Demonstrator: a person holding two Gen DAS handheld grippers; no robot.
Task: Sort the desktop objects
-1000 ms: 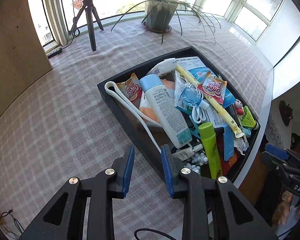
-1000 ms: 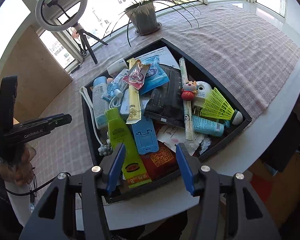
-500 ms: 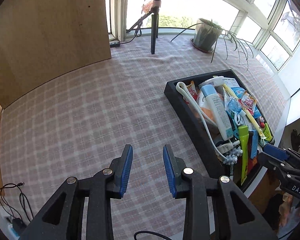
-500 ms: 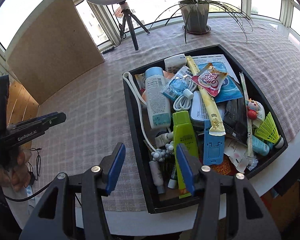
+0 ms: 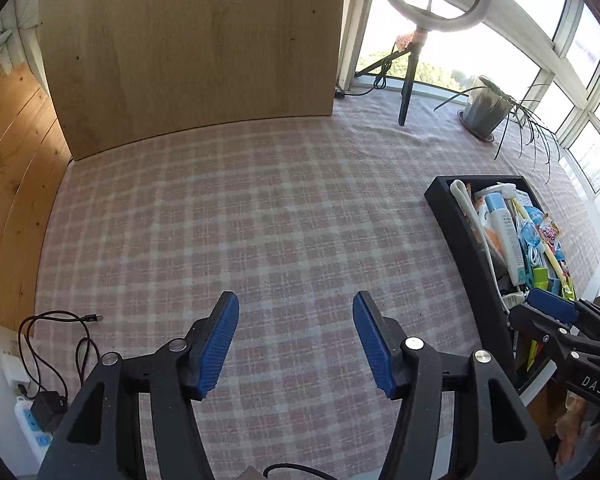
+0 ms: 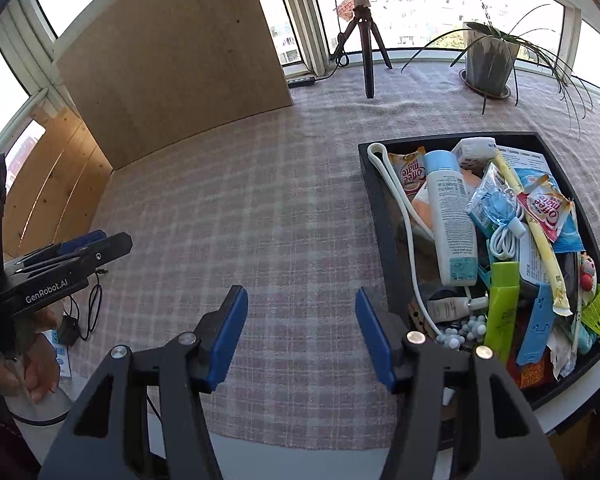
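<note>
The tablecloth [image 6: 260, 208] is pink-and-white plaid; the tray [image 6: 384, 216] is black — inside lie a lime-green tube [image 6: 500, 300], a white bottle [image 6: 452, 220] with pale-blue cap, and a neon-yellow shuttlecock [image 6: 598, 312].

right tongs [image 6: 298, 330] gape over bare checked tabletop [image 6: 240, 220]; the crammed black tray [image 6: 380, 208] sits by the tabletop's right edge.

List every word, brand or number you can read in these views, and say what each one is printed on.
"GenRobot.AI": side of the left claw, seen in the right wrist view.
"DAS": body of the right claw, seen in the left wrist view.
"Coffee mate" (partly hidden): two sachets in the black tray.
White bottle label, leaflet, orange packet: too small to read.
</note>
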